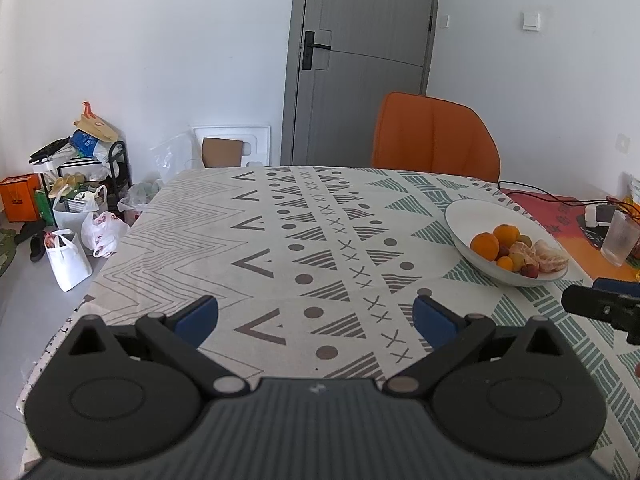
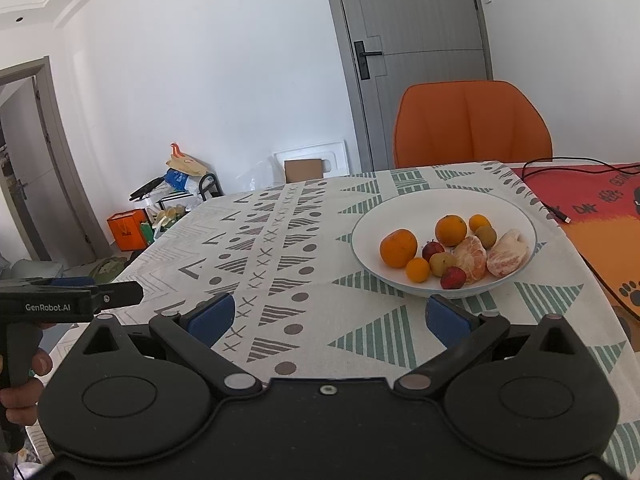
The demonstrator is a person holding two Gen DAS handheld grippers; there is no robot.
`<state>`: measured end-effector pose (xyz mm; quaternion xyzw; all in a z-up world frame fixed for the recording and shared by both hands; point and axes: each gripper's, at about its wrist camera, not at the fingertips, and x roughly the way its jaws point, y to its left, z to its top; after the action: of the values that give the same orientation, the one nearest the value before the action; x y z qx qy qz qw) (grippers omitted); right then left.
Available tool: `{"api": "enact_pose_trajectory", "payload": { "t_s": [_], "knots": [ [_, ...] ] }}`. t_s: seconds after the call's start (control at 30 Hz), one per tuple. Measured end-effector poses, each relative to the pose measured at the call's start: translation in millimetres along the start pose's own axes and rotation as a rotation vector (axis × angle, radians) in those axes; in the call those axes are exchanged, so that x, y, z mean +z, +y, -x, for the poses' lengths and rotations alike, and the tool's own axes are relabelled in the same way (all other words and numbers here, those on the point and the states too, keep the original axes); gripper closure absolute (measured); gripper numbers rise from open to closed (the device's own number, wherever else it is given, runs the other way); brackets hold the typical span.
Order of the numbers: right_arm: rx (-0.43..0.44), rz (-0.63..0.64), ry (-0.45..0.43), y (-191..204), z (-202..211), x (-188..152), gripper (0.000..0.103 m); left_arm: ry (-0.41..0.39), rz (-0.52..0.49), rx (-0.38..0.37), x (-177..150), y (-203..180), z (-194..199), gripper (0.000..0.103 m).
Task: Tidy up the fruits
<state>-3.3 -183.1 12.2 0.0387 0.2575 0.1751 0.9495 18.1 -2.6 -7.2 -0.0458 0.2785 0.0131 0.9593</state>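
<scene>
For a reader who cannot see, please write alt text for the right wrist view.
A white bowl of fruit, with whole oranges and peeled citrus, sits on a patterned tablecloth beyond the open, empty right gripper. An orange chair stands behind the table.

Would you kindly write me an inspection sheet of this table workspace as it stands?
Surface: patterned tablecloth, with a red-orange mat at the right end.
Job's things: white bowl holding whole oranges, peeled citrus pieces and small red and yellowish fruits.
Clutter: clear cup on the mat.
Grippers: left gripper and right gripper both open, empty, above the cloth.
Cables: black cable across the mat.
Surroundings: orange chair, grey door, bags on the floor.
</scene>
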Motion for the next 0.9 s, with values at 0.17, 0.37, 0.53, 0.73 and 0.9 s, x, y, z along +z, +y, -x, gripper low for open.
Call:
{"api": "enact_pose_trajectory", "payload": {
  "t_s": [0.17, 0.37, 0.53, 0.73, 0.9],
  "knots": [
    [0.000, -0.001, -0.001, -0.8, 0.3, -0.3, 0.000, 0.001, -0.002, 0.000, 0.1, 0.0, -0.1, 0.000],
    [-0.003, -0.002, 0.001, -3.2, 0.0, -0.4, 0.000, 0.002, 0.000, -0.001, -0.2, -0.1, 0.2, 0.000],
    [-0.005, -0.009, 0.002, -3.2, -0.6, -0.2, 0.000, -0.007, -0.001, -0.010, -1.9, 1.0, 3.9, 0.000],
    [-0.003, 0.005, 0.001, 0.2, -1.1, -1.2, 0.000, 0.000, 0.013, -0.013, -2.6, 3.4, 0.7, 0.000],
    [-0.012, 0.003, 0.002, -1.5, -1.8, -2.1, 0.000, 0.016, 0.012, -0.018, -4.2, 1.4, -4.9, 0.000]
  ]
}}
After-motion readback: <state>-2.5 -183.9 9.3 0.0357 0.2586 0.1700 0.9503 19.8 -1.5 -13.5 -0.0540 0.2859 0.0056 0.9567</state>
